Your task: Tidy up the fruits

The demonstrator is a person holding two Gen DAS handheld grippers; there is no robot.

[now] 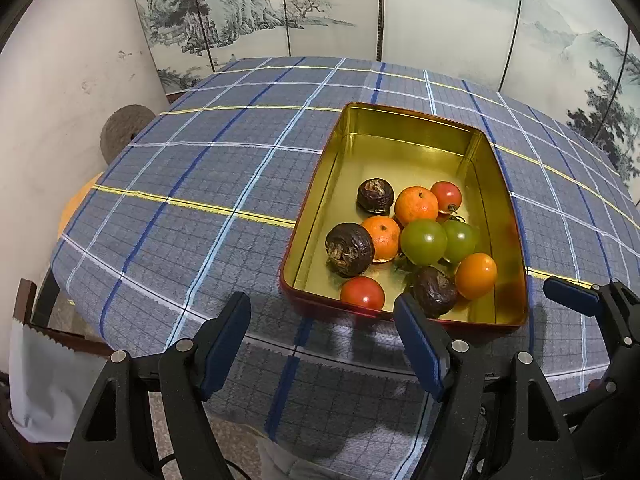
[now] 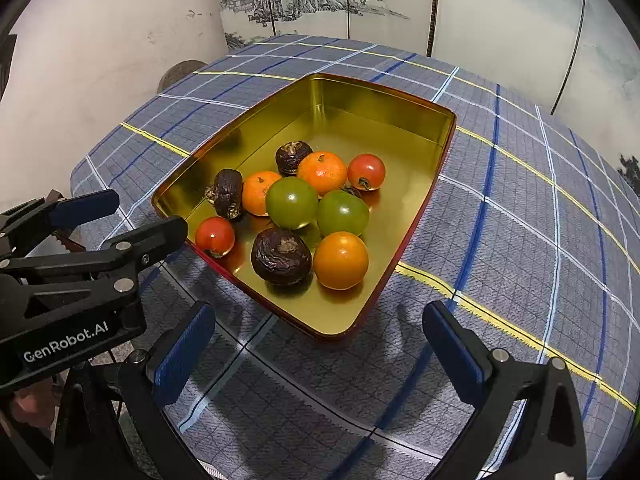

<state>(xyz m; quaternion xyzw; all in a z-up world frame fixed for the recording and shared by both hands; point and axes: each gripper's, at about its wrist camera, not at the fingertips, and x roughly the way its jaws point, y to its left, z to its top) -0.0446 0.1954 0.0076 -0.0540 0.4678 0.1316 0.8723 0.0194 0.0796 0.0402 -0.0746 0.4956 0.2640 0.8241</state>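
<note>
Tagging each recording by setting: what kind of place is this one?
Probably a room in a home, perhaps a dining corner. A table under a blue plaid tablecloth holds a gold tin of fruit, with a painted landscape folding screen behind it and a scuffed plaster wall alongside.

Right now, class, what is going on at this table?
A person holds two grippers at the near edge of a checked tablecloth. Both the left gripper and the right gripper are open and hold nothing. In front of them stands a gold tin with all the fruit inside: tomatoes, small oranges and dark wrinkled fruits, bunched towards its near end.
</note>
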